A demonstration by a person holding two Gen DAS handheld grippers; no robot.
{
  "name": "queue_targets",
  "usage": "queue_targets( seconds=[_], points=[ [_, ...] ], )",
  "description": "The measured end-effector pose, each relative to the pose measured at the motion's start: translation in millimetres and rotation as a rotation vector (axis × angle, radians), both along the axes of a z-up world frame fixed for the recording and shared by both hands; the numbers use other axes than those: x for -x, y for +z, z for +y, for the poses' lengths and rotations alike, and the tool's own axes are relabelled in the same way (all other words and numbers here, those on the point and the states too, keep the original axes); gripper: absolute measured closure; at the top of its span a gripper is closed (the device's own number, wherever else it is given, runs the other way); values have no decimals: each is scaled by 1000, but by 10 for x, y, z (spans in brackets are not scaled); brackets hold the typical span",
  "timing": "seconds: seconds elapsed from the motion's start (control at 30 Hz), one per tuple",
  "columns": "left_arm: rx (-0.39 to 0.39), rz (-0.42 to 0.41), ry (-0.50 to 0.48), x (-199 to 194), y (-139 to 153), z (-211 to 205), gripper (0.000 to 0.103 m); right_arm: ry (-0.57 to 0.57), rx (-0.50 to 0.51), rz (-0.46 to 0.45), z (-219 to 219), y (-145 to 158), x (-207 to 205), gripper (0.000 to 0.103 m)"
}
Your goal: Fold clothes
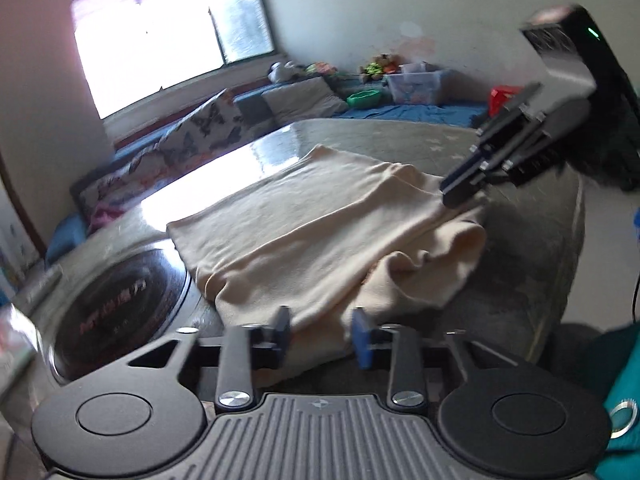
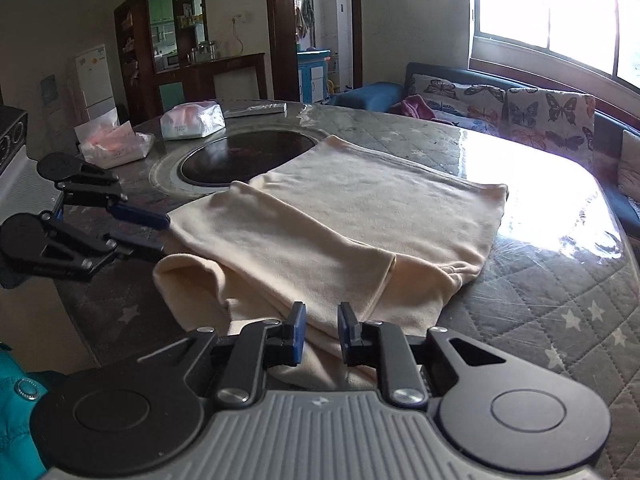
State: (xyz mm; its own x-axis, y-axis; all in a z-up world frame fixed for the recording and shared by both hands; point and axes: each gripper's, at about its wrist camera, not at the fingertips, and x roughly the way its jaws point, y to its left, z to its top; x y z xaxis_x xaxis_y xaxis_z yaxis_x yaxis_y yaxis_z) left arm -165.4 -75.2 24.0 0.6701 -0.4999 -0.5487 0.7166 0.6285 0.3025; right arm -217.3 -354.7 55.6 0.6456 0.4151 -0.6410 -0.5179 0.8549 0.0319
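Blue-padded tips on both tongs are spread apart and neither one's clamped on anything. The left gripper (image 1: 320,338) sits low at the near edge of the cream garment (image 1: 320,232), cloth showing in the gap between its pads. The right gripper (image 2: 320,330) is the same deal, hovering over the garment's near hem with fabric visible between its fingers (image 2: 297,330).

Ahead of both, that garment lies mostly flat on the quilted star-print table cover (image 2: 560,292), with one part folded over on top and a bunched lump at the near corner. Beyond the left gripper's side there's a dark round cooktop (image 2: 244,158) set into the table, then two plastic-wrapped tissue packs (image 2: 192,120). Further off, a butterfly-print sofa (image 2: 520,110) under the window.
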Motion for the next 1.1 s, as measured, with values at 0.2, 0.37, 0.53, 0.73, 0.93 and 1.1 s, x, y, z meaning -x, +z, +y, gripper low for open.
queue_targets(
  seconds=[0.2,0.37,0.53,0.73,0.93,1.1],
  points=[
    [-65,-88,-105,127,-174,-235,57,30,58,-8,16,21,124,75],
    [-4,-78,-98,7,-138,-264,91,63,94,-28,0,70,245,60],
    [102,-13,-46,-270,58,-225,93,122,142,-61,33,75,344,46],
    [155,42,-19,-552,153,-246,93,169,195,-143,233,-20,258,46],
    [164,70,-22,-602,136,-232,91,178,173,-110,373,-160,-33,76],
    [143,62,-31,-463,55,-121,80,151,96,-48,317,-44,-228,88]
  ],
)
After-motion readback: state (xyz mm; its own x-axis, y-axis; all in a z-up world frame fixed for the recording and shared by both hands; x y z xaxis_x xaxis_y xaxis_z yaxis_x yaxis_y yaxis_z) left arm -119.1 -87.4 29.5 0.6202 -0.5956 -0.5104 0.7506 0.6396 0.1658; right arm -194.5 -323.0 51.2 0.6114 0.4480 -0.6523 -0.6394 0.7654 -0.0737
